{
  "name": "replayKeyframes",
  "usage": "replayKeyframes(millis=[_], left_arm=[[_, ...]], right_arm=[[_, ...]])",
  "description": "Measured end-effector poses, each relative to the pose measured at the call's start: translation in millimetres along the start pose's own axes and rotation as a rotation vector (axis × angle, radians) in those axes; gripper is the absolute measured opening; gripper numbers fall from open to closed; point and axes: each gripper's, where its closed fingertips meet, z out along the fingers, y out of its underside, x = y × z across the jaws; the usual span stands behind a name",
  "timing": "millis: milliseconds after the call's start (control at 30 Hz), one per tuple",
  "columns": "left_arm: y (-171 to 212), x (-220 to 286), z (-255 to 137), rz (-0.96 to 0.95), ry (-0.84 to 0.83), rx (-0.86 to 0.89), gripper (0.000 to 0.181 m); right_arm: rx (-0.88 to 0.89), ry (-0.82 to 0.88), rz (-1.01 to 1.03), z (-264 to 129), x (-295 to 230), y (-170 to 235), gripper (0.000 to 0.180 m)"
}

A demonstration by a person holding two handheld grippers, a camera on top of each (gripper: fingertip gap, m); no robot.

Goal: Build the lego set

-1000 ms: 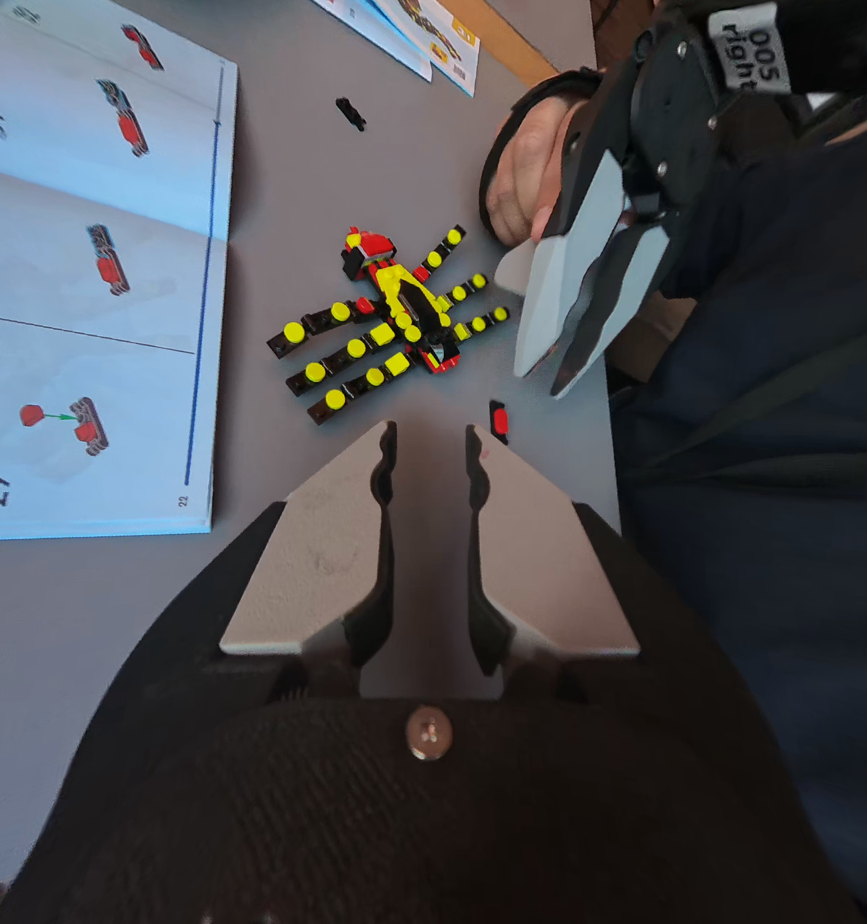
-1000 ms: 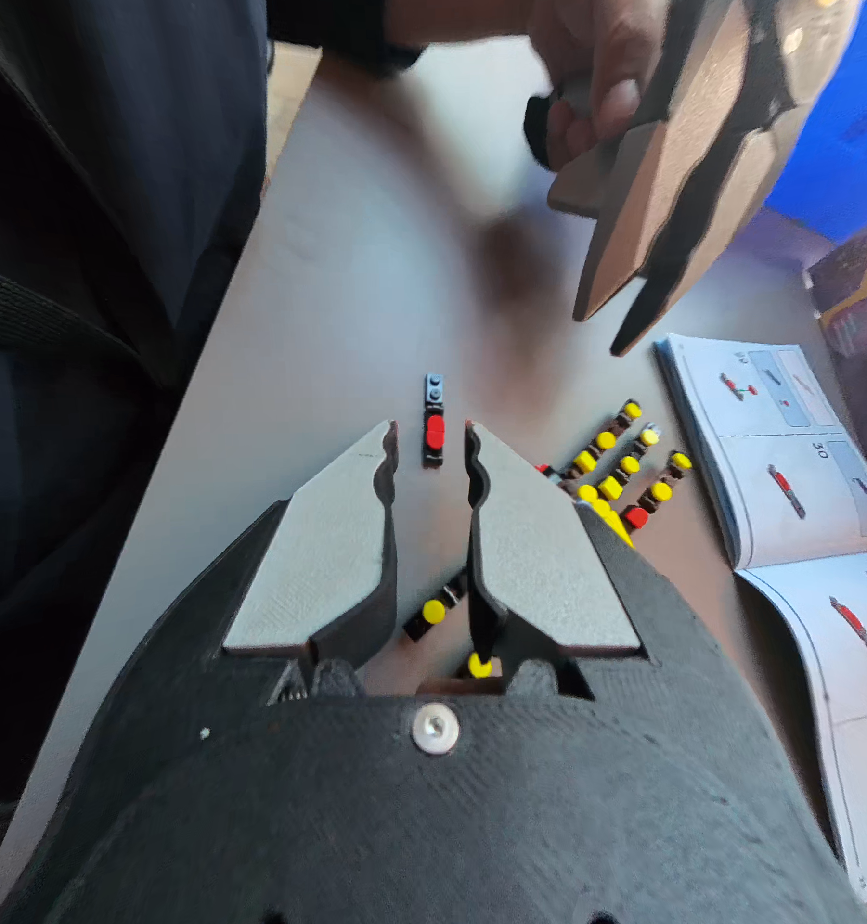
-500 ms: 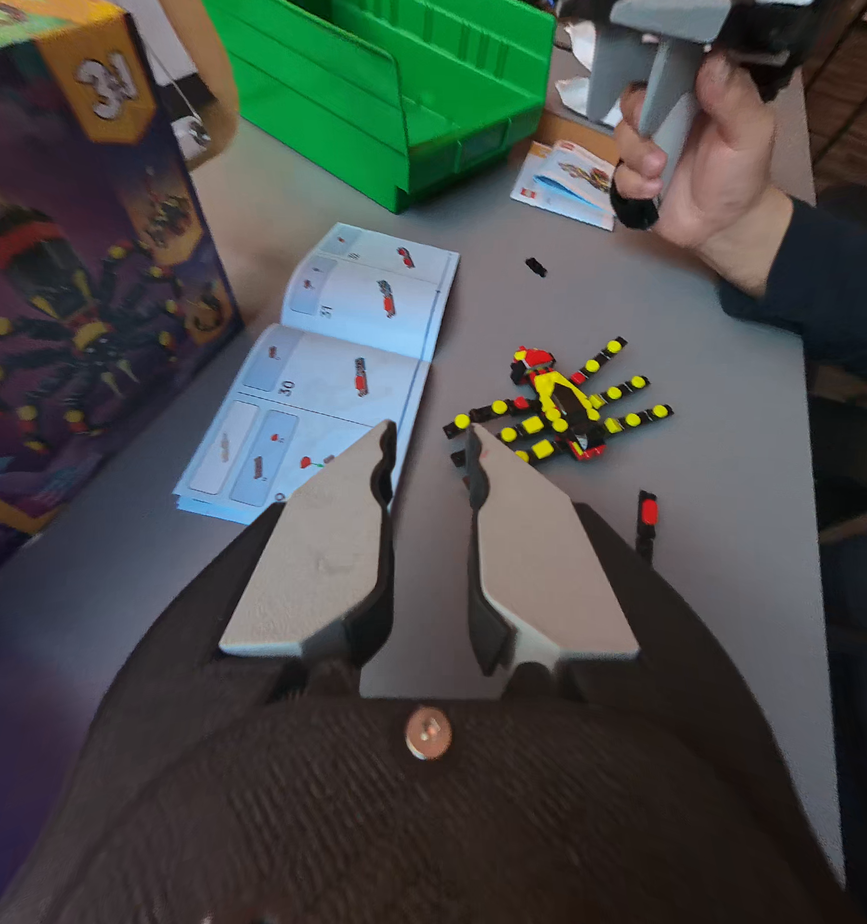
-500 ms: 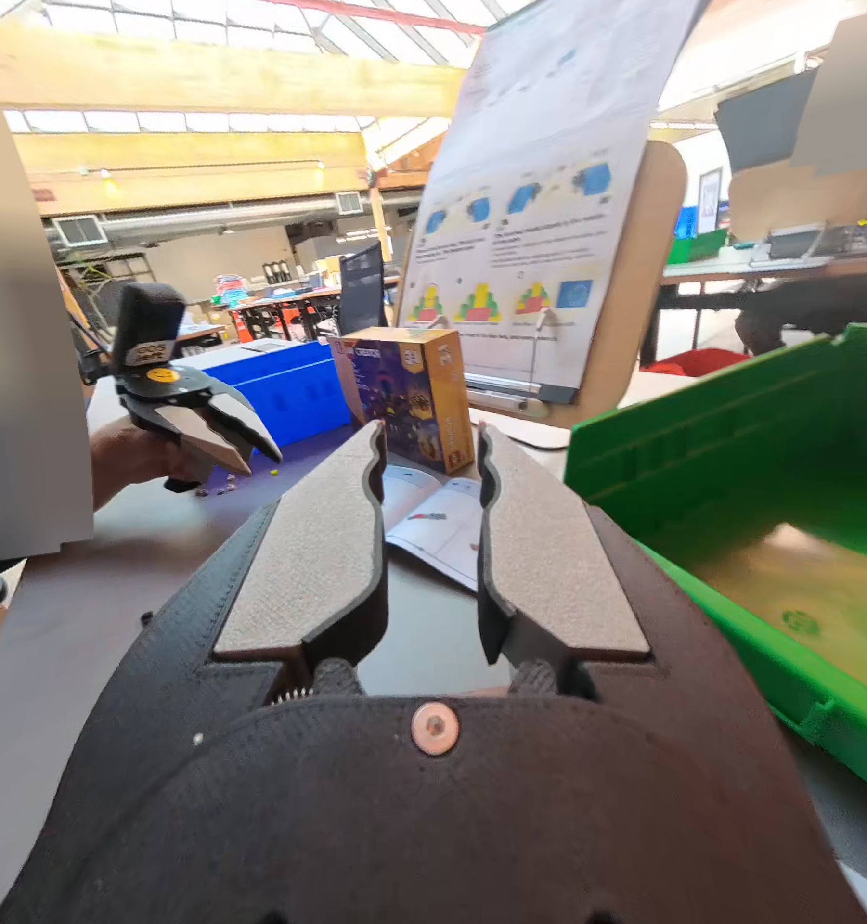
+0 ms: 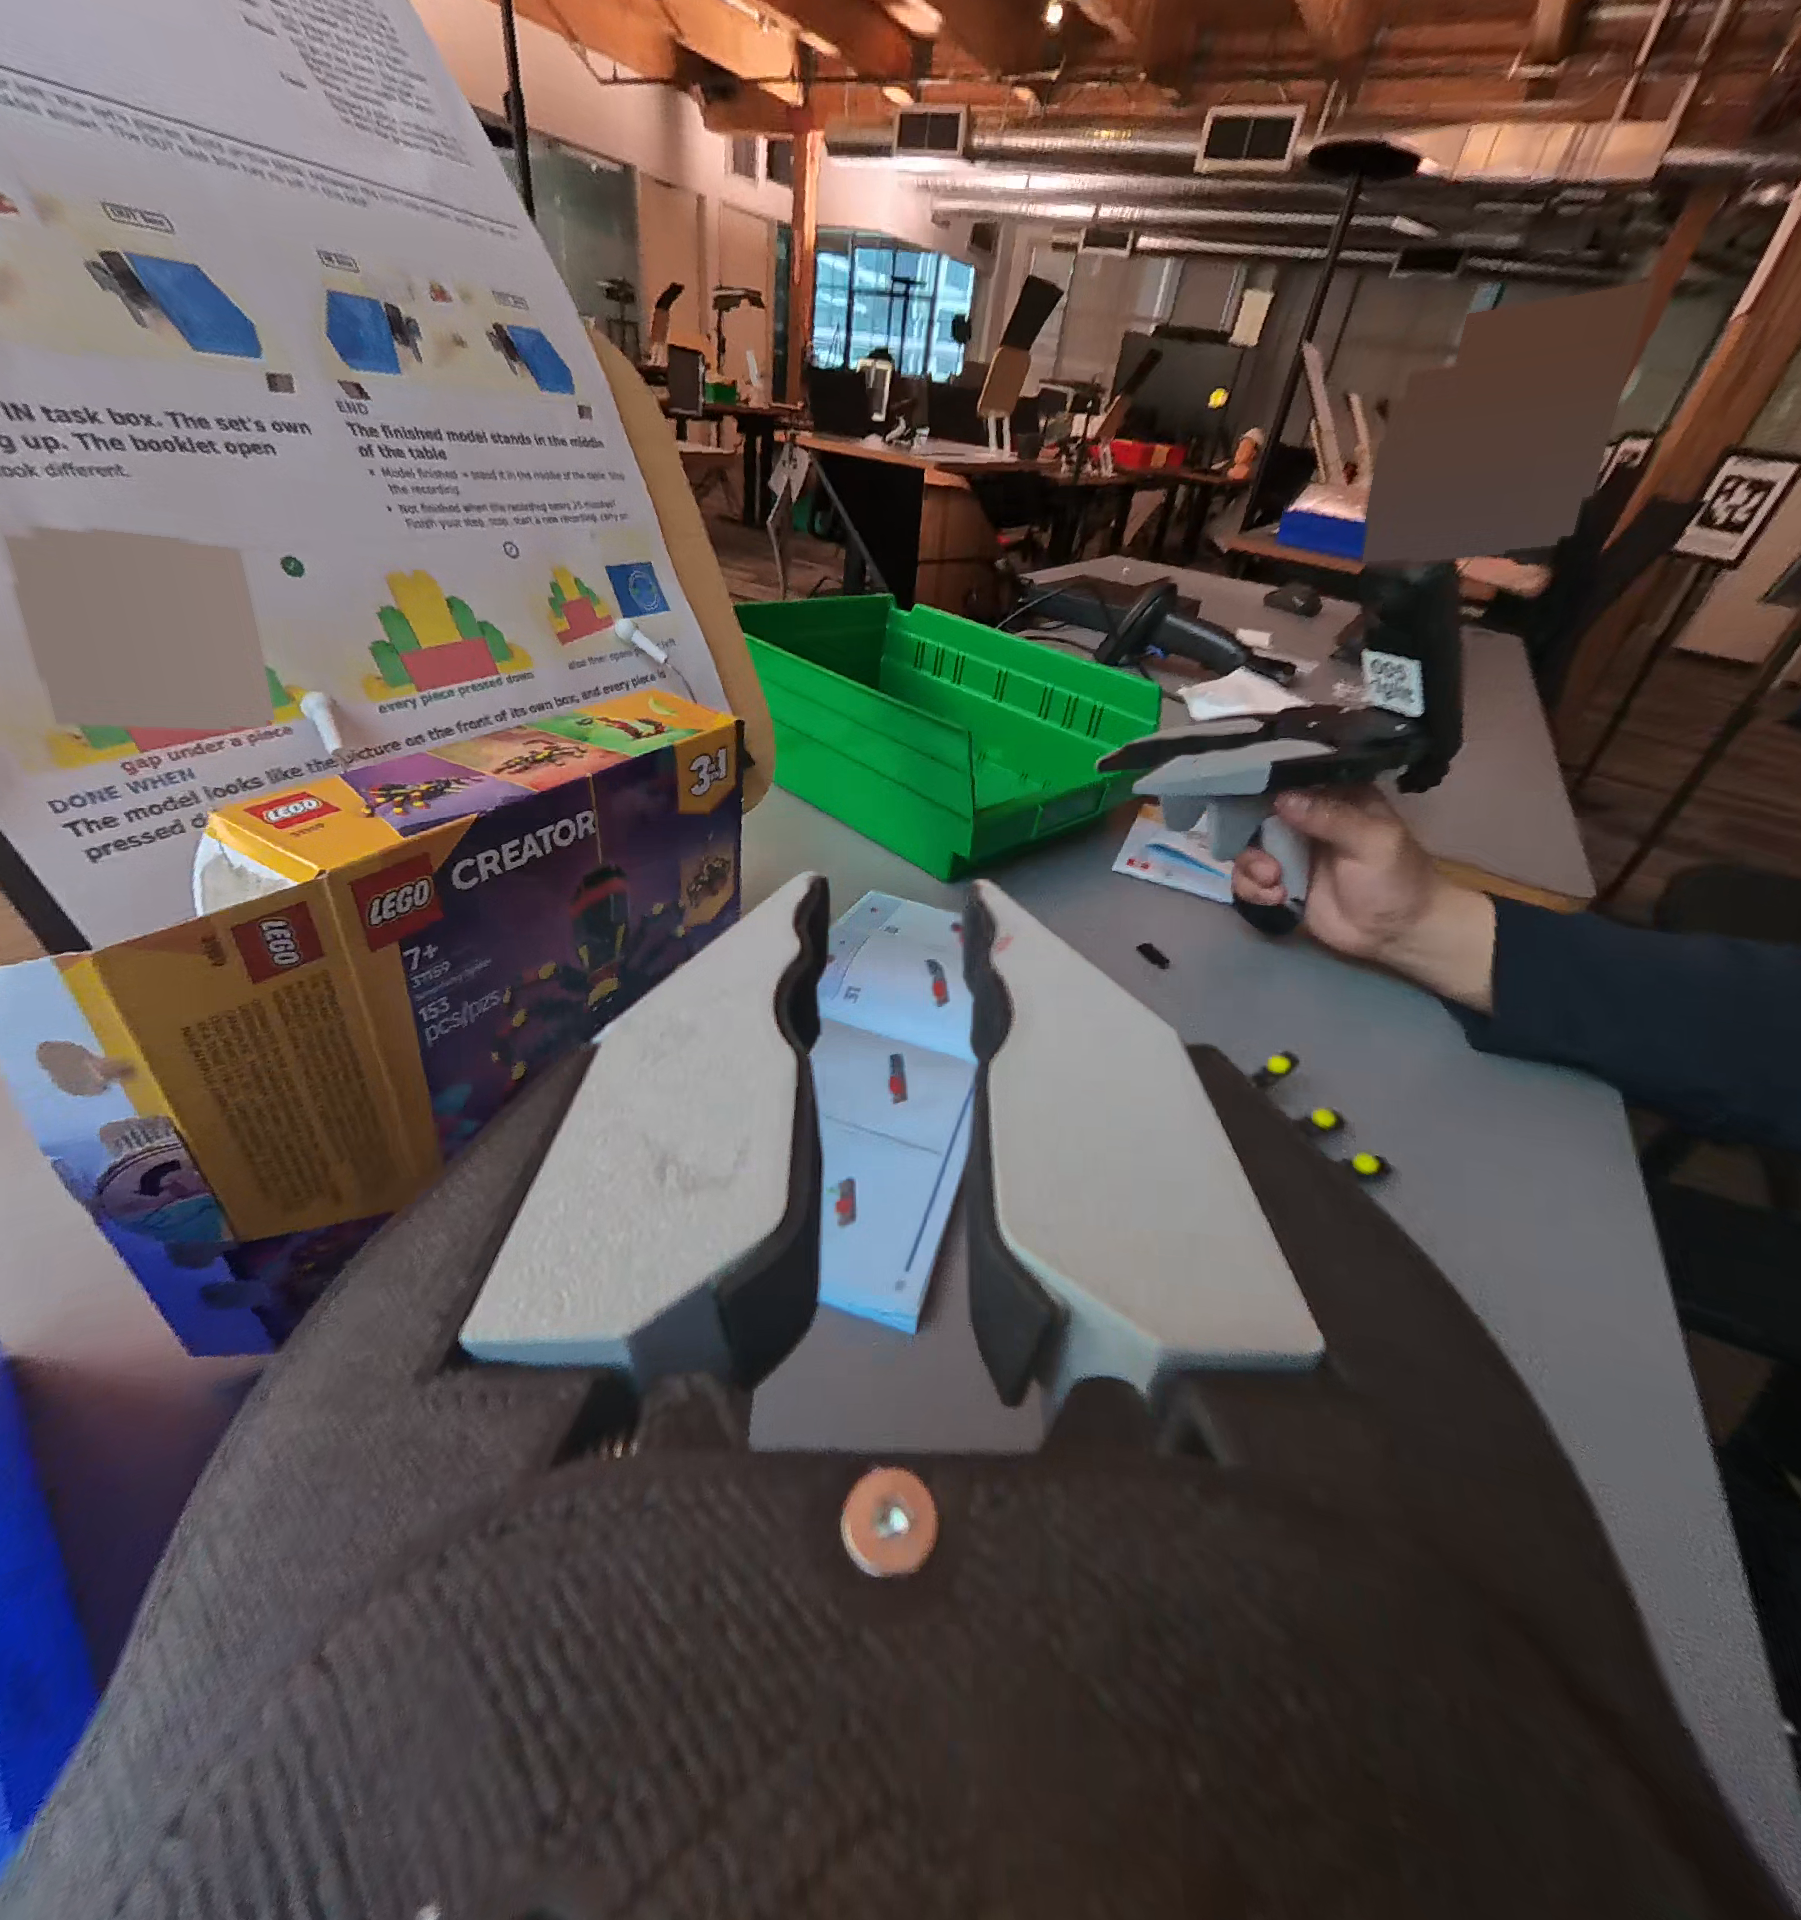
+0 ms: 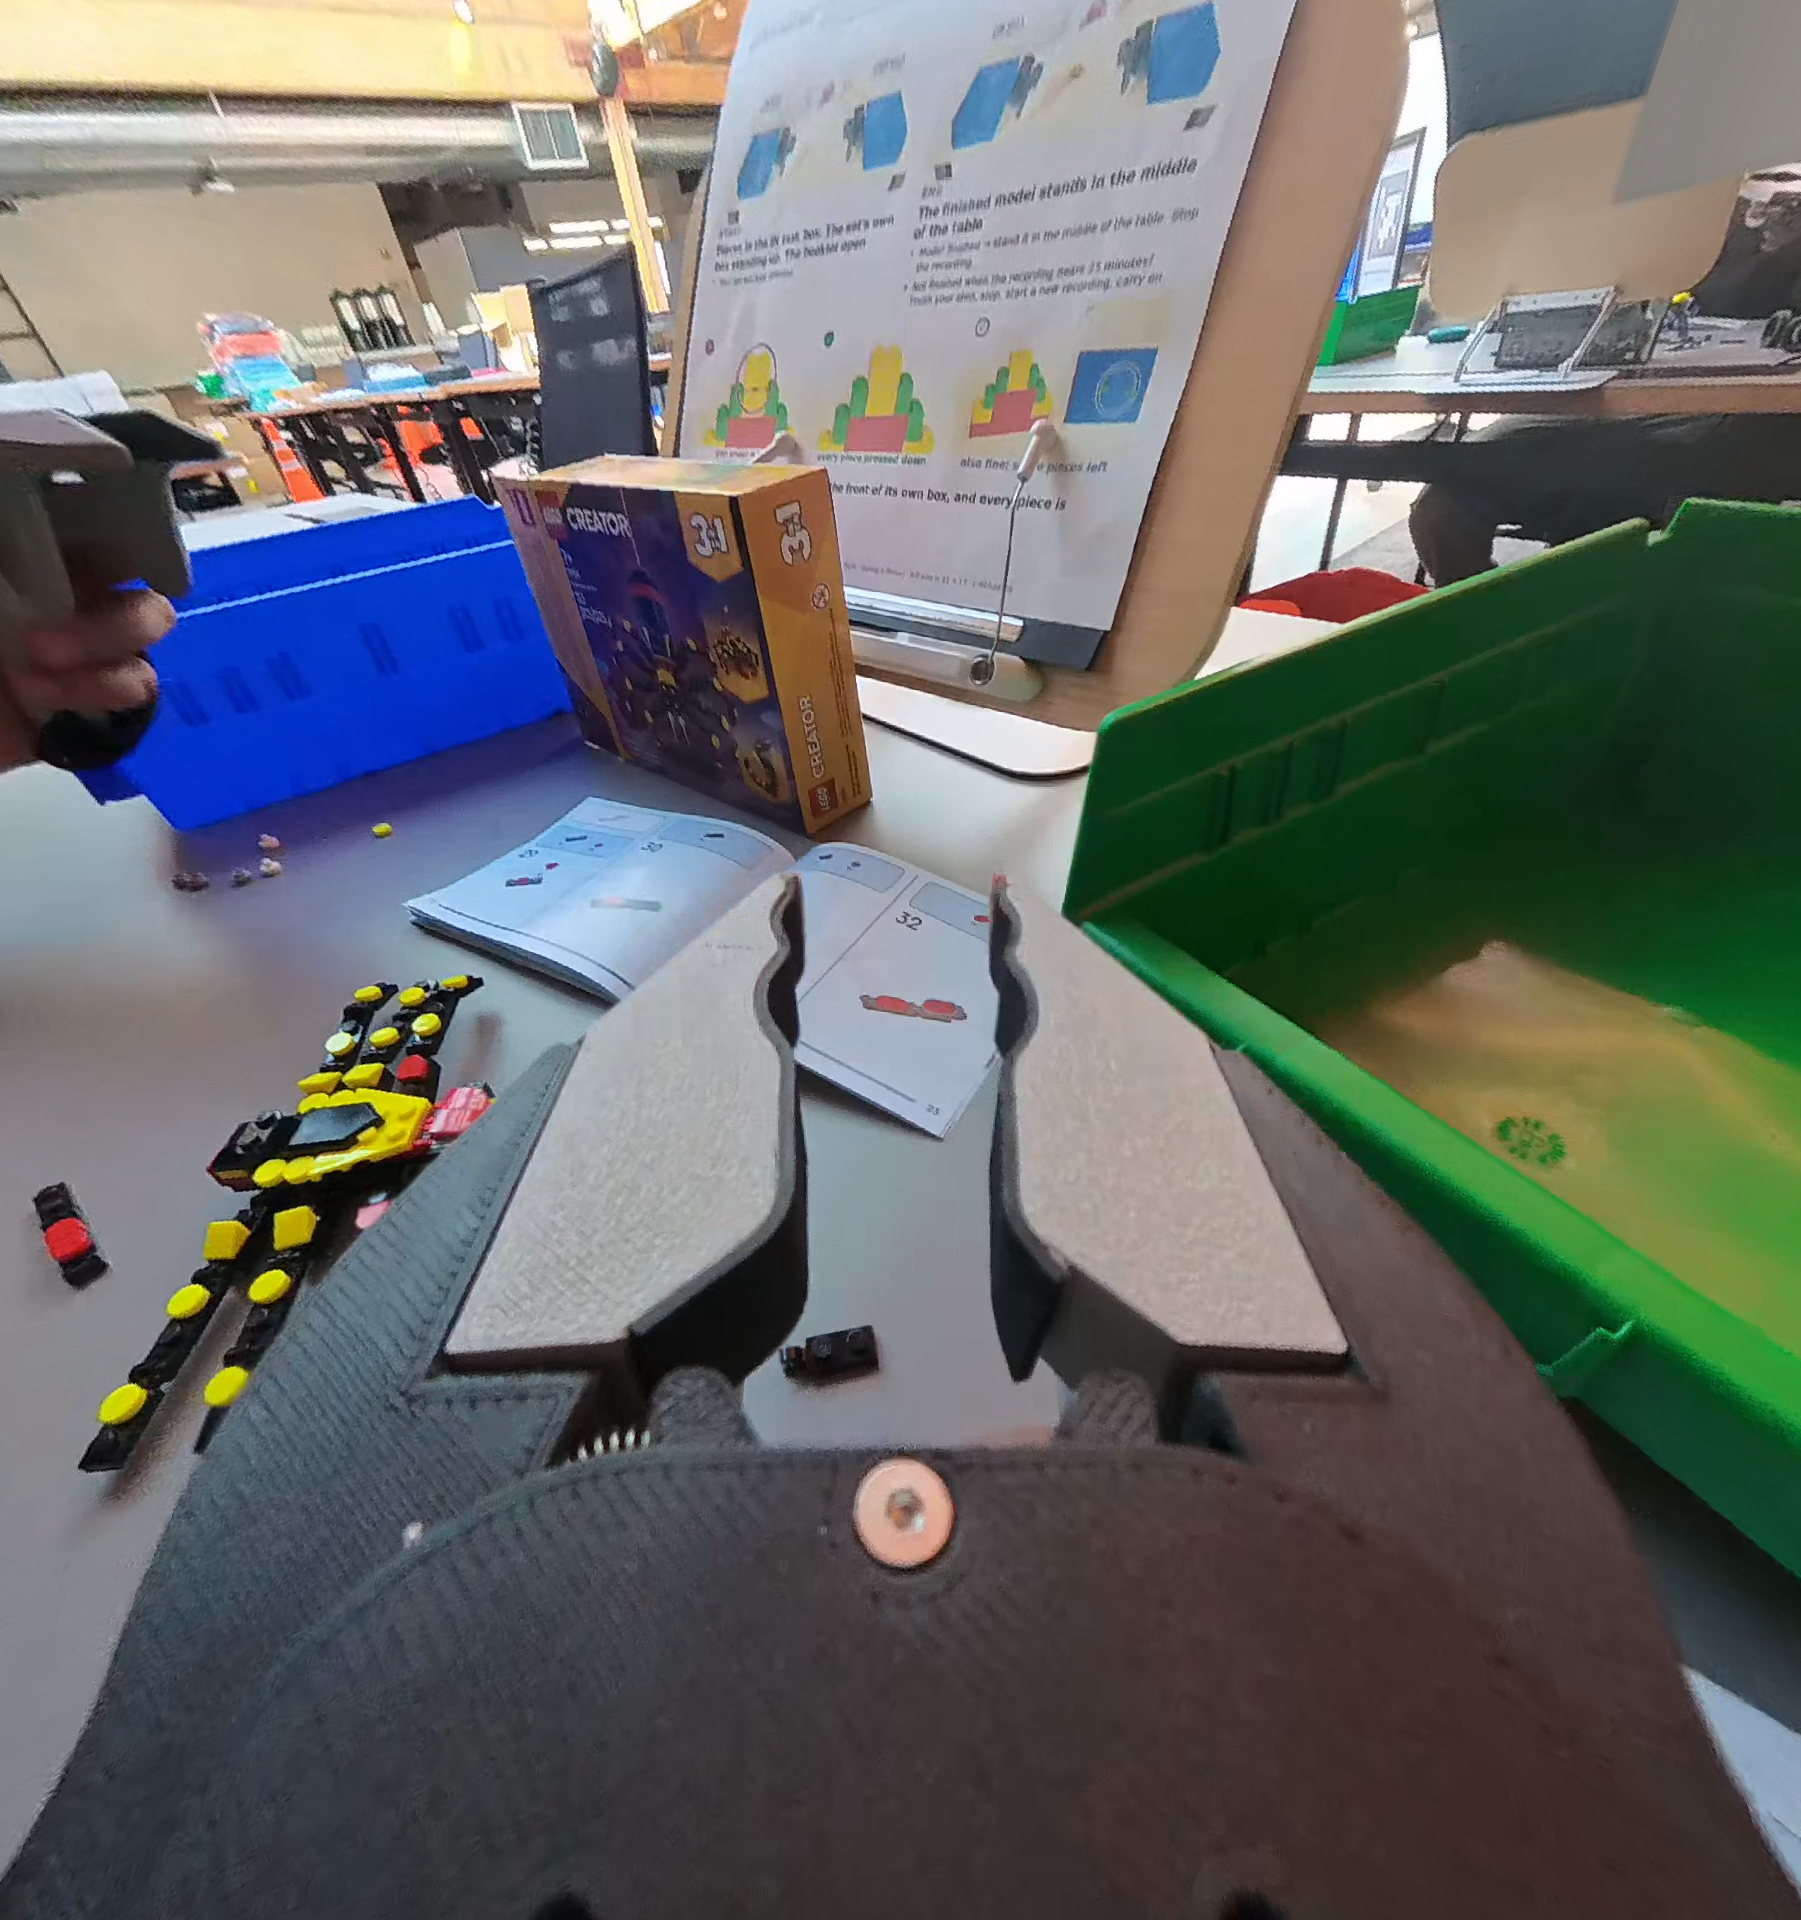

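Lego spider model in black, yellow and red lies flat on my grey bench, beside the open paper instruction booklet. My left tongs and right tongs both hang released and empty above it.

Both tools rose from pointing down at the spider model to level, the left tool now framing the booklet mid-frame, the right tool low beside the green bin.
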Motion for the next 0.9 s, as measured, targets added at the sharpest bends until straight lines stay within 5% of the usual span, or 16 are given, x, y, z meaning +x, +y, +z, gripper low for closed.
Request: replayKeyframes(millis=[900], left_arm=[[76.8,26.3,38.6,0.022,0.082,-0.273,0.019]], right_arm=[[-0.083,-0.013,-0.068,13.9,-6.4,14.6,0.031]])
